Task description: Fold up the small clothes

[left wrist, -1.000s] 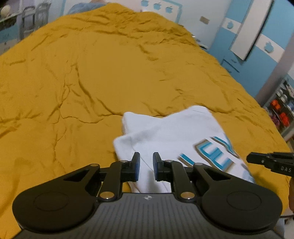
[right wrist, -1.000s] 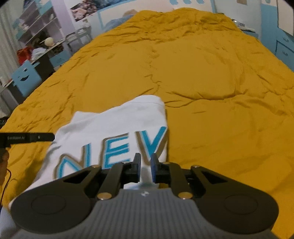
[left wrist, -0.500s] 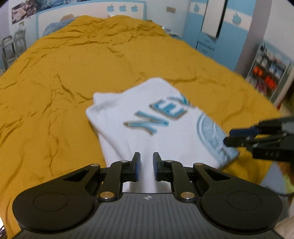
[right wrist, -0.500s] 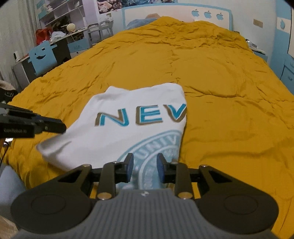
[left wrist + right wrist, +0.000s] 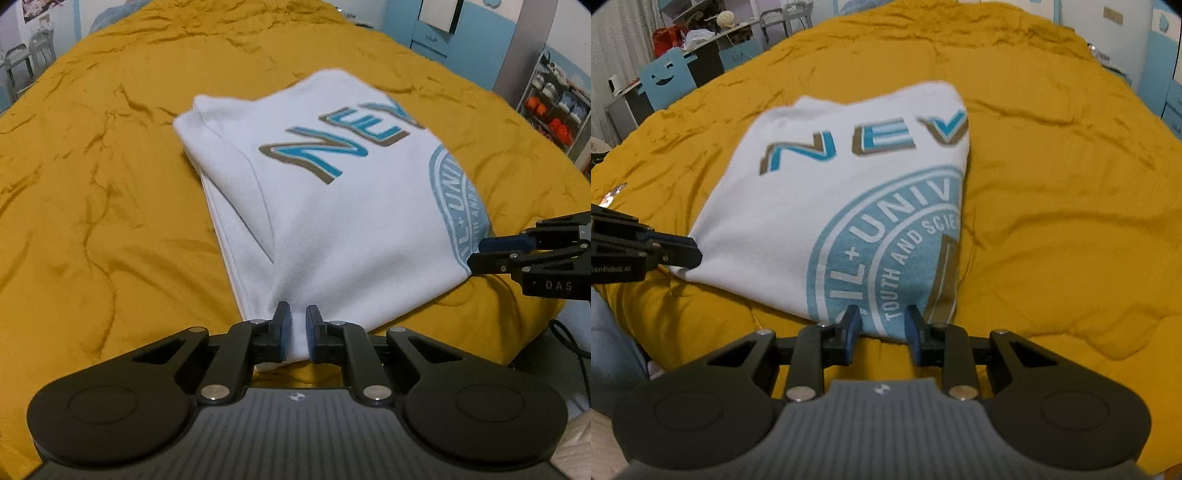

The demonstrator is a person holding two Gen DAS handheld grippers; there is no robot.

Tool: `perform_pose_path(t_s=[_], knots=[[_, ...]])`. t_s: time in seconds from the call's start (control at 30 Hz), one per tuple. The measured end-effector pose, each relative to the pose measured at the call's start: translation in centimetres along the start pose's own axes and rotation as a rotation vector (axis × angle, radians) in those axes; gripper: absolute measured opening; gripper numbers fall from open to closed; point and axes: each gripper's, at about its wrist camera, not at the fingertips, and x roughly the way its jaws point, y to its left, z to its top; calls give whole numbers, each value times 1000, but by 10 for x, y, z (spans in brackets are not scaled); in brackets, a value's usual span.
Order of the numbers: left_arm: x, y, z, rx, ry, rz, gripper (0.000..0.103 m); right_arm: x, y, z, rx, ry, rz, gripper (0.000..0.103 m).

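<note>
On mustard bedspread, folded white shirt; left claw pinches it, right claw parted.

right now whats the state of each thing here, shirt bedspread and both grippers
white shirt: folded, lying flat on the bed, near edge at both grippers
left gripper: shut on the shirt's near edge
right gripper: jaws apart, shirt edge between them, not pinched
yellow bedspread: spread over the bed, wrinkled
</note>
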Motion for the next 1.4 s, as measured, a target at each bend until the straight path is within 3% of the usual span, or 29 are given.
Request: perform_pose_path(t_s=[0.27, 0.47, 0.77, 0.87, 0.93, 1.0, 1.07, 1.17, 1.4], knots=[[-5, -1, 3, 4, -10, 5, 15, 9, -1, 1, 6, 22, -4, 22], [-35, -4, 11, 20, -82, 6, 16, -14, 4, 12, -2, 5, -3, 24], [-108, -28, 38, 75, -359, 83, 44, -87, 18, 40, -52, -193, -2, 47], [-128, -40, 40, 69, -446, 113, 63, -113, 26, 40, -62, -274, -16, 56], [-137, -51, 34, 88, -513, 132, 82, -130, 31, 36, -68, -320, -23, 68], [-144, -62, 28, 111, -569, 147, 95, -143, 37, 30, -88, -360, -26, 72], [-147, -72, 24, 122, -599, 165, 99, -152, 43, 25, -113, -387, -22, 78], [-145, -82, 20, 121, -596, 210, 99, -162, 53, 18, -128, -412, -23, 81], [-130, -78, 8, 40, -500, 209, 99, -152, 72, 2, -144, -381, -54, 81]])
